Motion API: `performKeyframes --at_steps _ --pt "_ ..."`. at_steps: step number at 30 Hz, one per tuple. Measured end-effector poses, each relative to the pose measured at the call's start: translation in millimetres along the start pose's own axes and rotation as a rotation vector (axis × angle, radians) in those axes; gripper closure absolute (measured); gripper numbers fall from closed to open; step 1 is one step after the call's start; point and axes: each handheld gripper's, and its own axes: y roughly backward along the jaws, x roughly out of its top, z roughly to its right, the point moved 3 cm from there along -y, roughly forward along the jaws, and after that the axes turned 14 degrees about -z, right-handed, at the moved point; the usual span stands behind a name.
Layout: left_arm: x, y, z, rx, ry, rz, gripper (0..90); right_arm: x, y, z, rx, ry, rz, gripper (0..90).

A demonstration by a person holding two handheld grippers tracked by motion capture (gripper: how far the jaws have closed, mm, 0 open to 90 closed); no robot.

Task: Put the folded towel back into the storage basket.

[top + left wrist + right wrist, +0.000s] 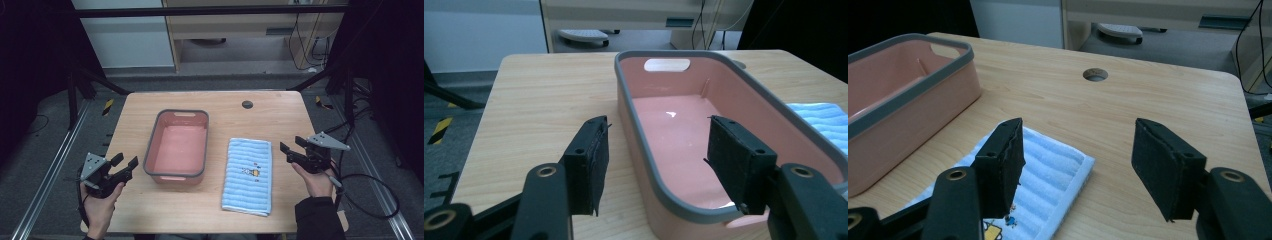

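Two grippers hovered at either side of a pink basin and a folded towel.

The pink basin (177, 147) stood on the wooden table (150, 210), grey-rimmed and empty. Just right of the basin lay the blue striped towel (248, 175), apart from it. Left of the basin, the left gripper (125, 164) was held with jaws apart, nothing between them. Far right of the basin, beyond the towel, the right gripper (293, 145) likewise gaped empty.

You have no writing, brand or number to read here; the only sign is a small embroidered picture on the blue towel (248, 176), just beside the pink tub (177, 146), carrying no letters.
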Motion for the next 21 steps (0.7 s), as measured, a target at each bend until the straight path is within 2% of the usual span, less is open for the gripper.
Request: performKeyframes --at_steps 5,11,21 --pt "6.1 0.4 7.8 -0.013 -0.01 0.01 41.4 6.9 2.2 -0.2 0.0 0.005 -0.001 38.0" --pt "13.1 -5.6 26.4 -0.057 -0.026 0.014 41.3 13.9 3.9 1.1 0.0 0.014 0.008 36.7" --pt "19.1 -15.5 52.2 -0.084 -0.068 0.019 41.4 19.5 -2.1 3.0 0.008 0.002 0.008 36.3"
